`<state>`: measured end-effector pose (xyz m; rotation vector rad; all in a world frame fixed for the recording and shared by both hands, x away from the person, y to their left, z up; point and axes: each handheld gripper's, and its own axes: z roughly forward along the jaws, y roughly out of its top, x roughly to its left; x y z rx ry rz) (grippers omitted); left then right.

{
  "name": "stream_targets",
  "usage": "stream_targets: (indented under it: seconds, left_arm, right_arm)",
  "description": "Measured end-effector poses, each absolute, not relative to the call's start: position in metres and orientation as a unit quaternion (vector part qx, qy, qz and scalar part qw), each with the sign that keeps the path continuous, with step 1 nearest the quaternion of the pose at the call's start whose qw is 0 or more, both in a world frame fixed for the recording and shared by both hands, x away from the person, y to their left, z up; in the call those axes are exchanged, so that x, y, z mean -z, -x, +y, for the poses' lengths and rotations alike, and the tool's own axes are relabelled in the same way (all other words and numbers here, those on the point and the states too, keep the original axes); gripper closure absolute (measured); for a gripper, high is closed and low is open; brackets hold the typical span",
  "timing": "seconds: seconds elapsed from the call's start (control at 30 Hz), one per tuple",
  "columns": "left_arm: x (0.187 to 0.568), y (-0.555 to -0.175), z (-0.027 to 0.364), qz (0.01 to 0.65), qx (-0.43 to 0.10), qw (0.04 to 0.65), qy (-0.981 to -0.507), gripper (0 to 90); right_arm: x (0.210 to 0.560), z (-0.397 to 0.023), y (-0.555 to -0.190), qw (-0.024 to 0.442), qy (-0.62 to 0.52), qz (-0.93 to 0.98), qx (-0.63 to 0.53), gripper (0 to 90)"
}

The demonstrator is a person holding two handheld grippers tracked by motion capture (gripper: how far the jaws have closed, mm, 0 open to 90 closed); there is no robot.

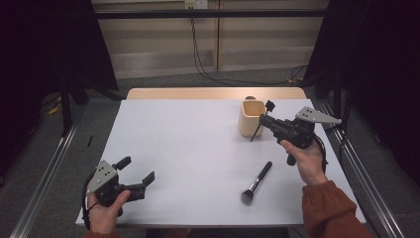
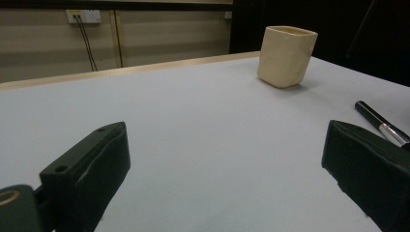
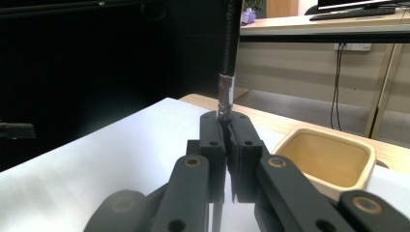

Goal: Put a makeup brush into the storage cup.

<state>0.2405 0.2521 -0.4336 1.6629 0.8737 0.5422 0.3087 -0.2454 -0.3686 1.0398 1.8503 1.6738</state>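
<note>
Slim makeup brush sits pinched in the right gripper, beside the cream cup; a second brush lies on the table. Left gripper view: left gripper gapes wide, empty. Right gripper view: jaws clamped on the brush's ferrule, over the cup's rim.

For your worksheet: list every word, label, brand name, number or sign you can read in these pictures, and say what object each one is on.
None can be read.
Cup: plain, no print.
Brush on the table: no legible marking.
Brush in the right gripper: silver band, no text visible.
Wall socket: too small to show any lettering.
</note>
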Motion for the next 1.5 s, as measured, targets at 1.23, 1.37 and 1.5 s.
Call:
stream_targets:
  seconds: [1.23,1.37,1.5]
  left_arm:
    - [0.434,-0.243,0.252,0.373,-0.239,0.550,-0.708,3.4]
    - [0.434,-0.243,0.253,0.373,-0.242,0.545,-0.711,3.4]
    - [0.434,-0.242,0.254,0.376,-0.244,0.547,-0.707,3.4]
  right_arm:
    - [0.338,-0.250,-0.388,0.285,-0.407,0.660,-0.563,86.1]
    - [0.342,-0.249,-0.395,0.290,-0.412,0.658,-0.559,86.1]
    - [0.345,-0.247,-0.396,0.287,-0.411,0.660,-0.559,86.1]
